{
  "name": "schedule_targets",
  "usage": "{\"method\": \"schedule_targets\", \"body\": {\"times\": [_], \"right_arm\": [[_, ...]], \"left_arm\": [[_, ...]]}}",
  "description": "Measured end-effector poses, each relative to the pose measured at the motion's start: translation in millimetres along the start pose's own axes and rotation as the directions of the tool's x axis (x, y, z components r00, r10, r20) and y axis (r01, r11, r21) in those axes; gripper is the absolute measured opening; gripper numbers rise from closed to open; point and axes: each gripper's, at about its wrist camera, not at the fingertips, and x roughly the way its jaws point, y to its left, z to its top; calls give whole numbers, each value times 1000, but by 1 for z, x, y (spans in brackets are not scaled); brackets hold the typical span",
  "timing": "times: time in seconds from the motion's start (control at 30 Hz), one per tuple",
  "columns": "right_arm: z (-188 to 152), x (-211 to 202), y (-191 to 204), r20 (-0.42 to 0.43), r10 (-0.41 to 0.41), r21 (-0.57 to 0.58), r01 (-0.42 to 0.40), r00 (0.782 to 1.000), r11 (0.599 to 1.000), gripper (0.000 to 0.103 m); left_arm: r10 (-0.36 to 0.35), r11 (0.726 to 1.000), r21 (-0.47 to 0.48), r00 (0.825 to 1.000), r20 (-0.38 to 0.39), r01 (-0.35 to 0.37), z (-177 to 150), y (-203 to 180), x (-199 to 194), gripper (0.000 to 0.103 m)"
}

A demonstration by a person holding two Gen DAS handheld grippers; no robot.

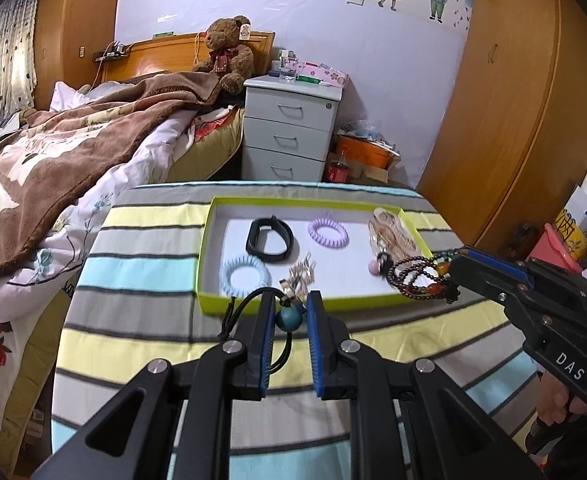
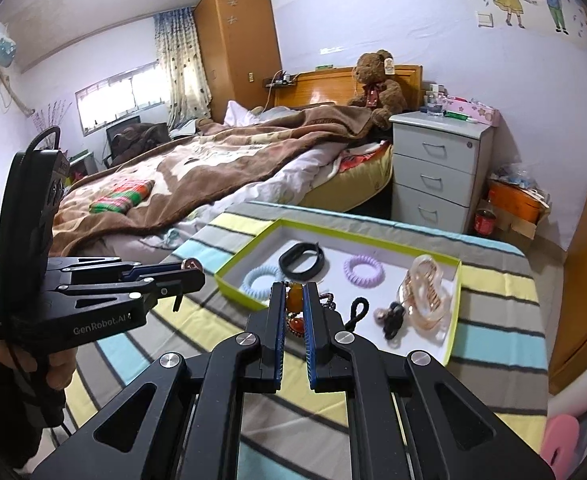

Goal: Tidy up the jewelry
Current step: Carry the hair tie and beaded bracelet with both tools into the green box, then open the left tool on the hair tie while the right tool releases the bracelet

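Jewelry tray (image 1: 213,248), lime-rimmed with a white floor, sits on the striped cloth (image 1: 141,272) of the table near the bed, and already holds a black band (image 1: 270,237), lilac coil tie (image 1: 328,233), pale blue coil tie (image 1: 245,277), a small metal clip cluster (image 1: 304,273), a peach claw clip (image 1: 393,234) and a dark bobble tie (image 2: 391,316). Left gripper (image 1: 289,312) is clamped down on a black cord piece with a teal bead (image 1: 286,317); the bead sits between the pads, cord loops trail out to the left and below, held just short of the tray's near rim. Right gripper (image 2: 293,304) is fully closed on a dark beaded bracelet with amber stones (image 2: 295,300); in the left view the bracelet loops (image 1: 421,276) hang off its tips over the tray's right near corner. Both pieces look lifted clear of the cloth, so judgement: carrying stage, drop into the tray not yet done. Risks: the left grip is on a round bead, which could squirt out from between flat pads if tilted, landing on the cloth short of the rim. Trailing cord could snag the tray edge and drag the light tray. Bracelet loops dangle low and could catch the rim or hook the bobble tie or claw clip on the way in. Releasing both at once could tangle cord and beads, or pile them on the clip cluster. The two grippers are near each other at the front edge, so a collision is possible if they converge.
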Motion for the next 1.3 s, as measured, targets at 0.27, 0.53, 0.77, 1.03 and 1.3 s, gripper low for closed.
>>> {"method": "schedule_targets", "body": {"times": [0.27,0.53,0.77,1.03,1.3], "right_arm": [[21,17,-15,-5,-19,15,19,1000,1000,8],[34,51,-33,-50,-28,54,30,998,998,8],[30,85,-47,-116,-27,91,37,993,995,8],[21,112,-55,-195,-21,85,39,981,996,8],[13,128,-59,-236,-24,79,43,971,996,8]], "left_arm": [[3,1000,-11,1000,8,-3,25,8,17,16],[-6,1000,-23,1000,-16,6,38,12,43,16],[-13,1000,-27,998,-54,12,35,12,67,16],[-2,999,-32,995,-100,-2,32,15,92,16],[12,999,-28,992,-128,-16,29,16,109,16]]}}
